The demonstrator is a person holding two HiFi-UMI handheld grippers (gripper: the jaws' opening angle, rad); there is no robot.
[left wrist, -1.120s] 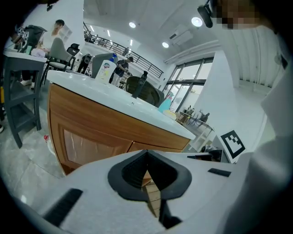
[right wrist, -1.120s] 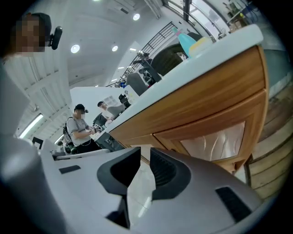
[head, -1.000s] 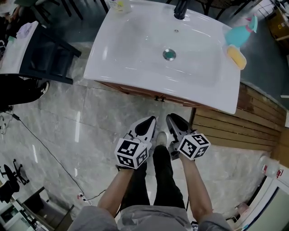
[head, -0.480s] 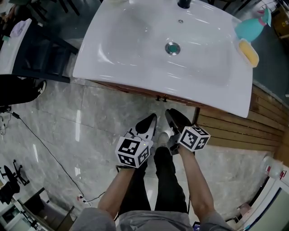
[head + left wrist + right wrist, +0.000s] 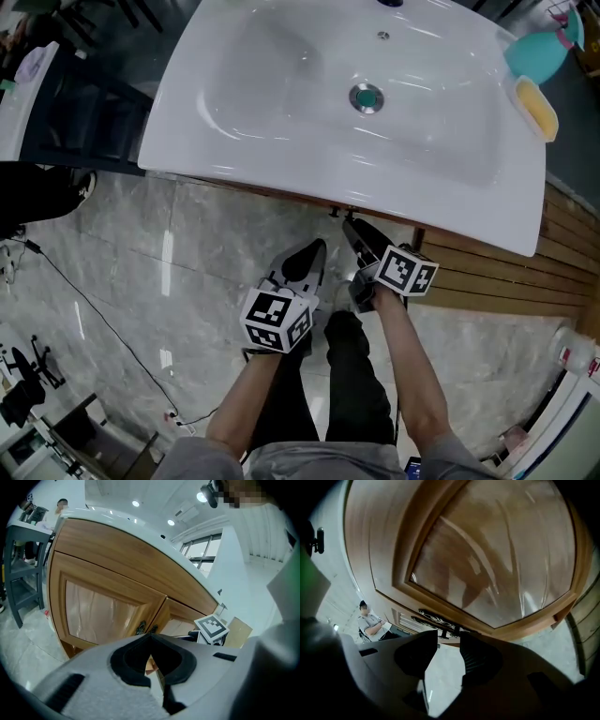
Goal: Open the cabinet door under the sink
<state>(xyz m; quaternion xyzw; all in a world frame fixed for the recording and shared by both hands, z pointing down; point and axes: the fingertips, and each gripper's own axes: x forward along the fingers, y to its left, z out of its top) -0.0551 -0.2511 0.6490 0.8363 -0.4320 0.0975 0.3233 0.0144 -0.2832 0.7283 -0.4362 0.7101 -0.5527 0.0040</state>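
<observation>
The white sink (image 5: 281,141) tops a wooden cabinet. Its two glazed doors (image 5: 103,606) meet at a pair of dark ornate handles (image 5: 146,629), which show just under the sink rim in the head view (image 5: 335,212). My right gripper (image 5: 349,223) points at those handles, tips just short of them. Its jaws (image 5: 449,634) have just been opening and stand apart, with the handle (image 5: 440,619) right ahead and nothing pinched. My left gripper (image 5: 316,247) hangs a little further back and left, tips (image 5: 150,637) together, empty.
A teal bottle (image 5: 534,52) and a yellow soap bar (image 5: 535,101) rest on the sink's right end. A dark stand (image 5: 75,112) is left of the cabinet, wooden slats (image 5: 506,272) to its right. A cable (image 5: 84,300) crosses the marble floor. A seated person (image 5: 370,623) is in the background.
Both grippers have sunk and neared the cabinet front. The right one rolled, reached under the sink rim toward the handles, and its jaws spread apart.
</observation>
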